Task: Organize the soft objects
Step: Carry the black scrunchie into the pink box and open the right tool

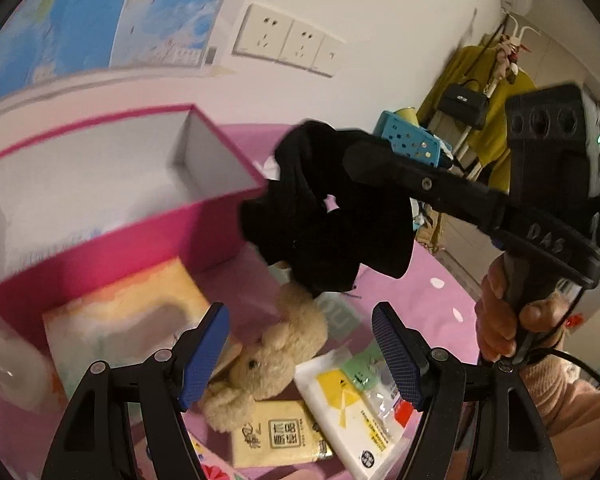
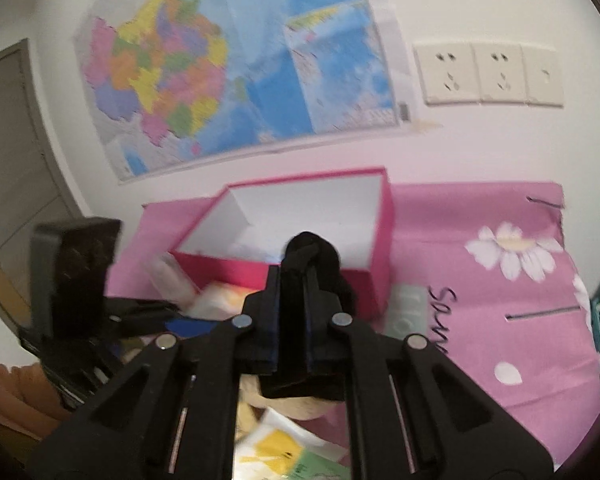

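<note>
Right gripper (image 2: 292, 300) pinching black cloth (image 1: 328, 220), held in air near pink box (image 1: 204, 236) rim. Left gripper (image 1: 300, 352) spread wide, nothing between pads; plush bear (image 1: 276, 352) lying below it. Pink floral tablecloth (image 2: 500, 300) covers surface. Wall ahead: map (image 2: 236, 60), sockets (image 2: 488, 76).

Wall map (image 2: 236, 60), sockets (image 2: 488, 74), grey door (image 2: 16, 152), hanging yellow coat (image 1: 500, 92).

Pink flowered cloth (image 2: 500, 320) bears pink box (image 1: 204, 232), plush bunny (image 1: 276, 344), tissue packs (image 1: 276, 436).
</note>
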